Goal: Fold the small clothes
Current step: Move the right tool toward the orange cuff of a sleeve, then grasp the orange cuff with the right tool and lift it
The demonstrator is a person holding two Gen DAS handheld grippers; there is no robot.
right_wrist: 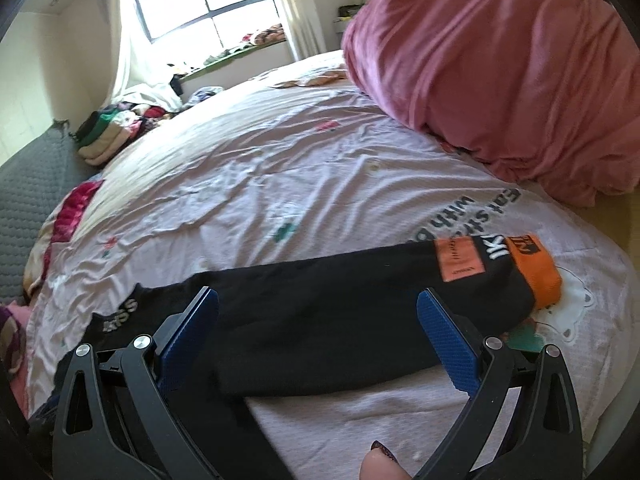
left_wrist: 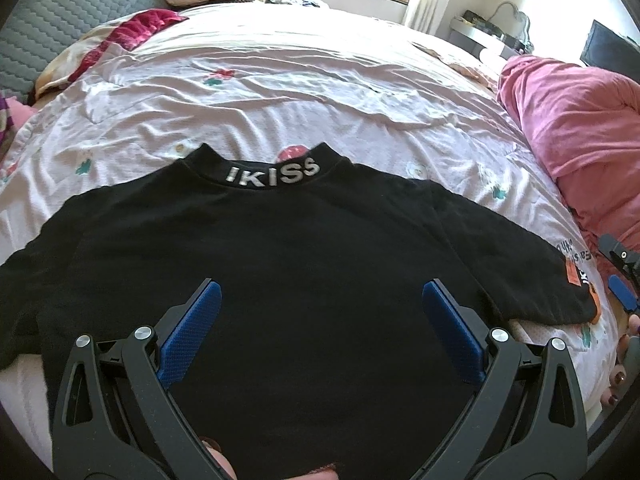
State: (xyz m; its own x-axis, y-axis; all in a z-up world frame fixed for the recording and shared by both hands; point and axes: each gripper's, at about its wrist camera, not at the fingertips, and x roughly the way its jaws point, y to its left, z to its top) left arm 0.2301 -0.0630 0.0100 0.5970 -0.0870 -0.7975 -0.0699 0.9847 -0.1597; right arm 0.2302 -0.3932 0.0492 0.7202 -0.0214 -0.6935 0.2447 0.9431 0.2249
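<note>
A small black top (left_wrist: pixel 280 248) with "IKISS" on its collar lies spread flat on the pink bedsheet (left_wrist: pixel 280 92), collar away from me. My left gripper (left_wrist: pixel 320 300) is open and empty, hovering over the shirt's body near its lower hem. My right gripper (right_wrist: pixel 318 312) is open and empty above the shirt's right sleeve (right_wrist: pixel 340 300), which ends in an orange cuff (right_wrist: pixel 540 276). The right gripper's tip also shows at the far right of the left wrist view (left_wrist: pixel 622 280).
A pink bundled blanket (right_wrist: pixel 500 80) sits on the bed's right side. A stack of folded clothes (right_wrist: pixel 108 136) lies at the far left by a grey quilted headboard (left_wrist: pixel 60 20). A red cloth (left_wrist: pixel 136 32) lies at the bed's far left edge.
</note>
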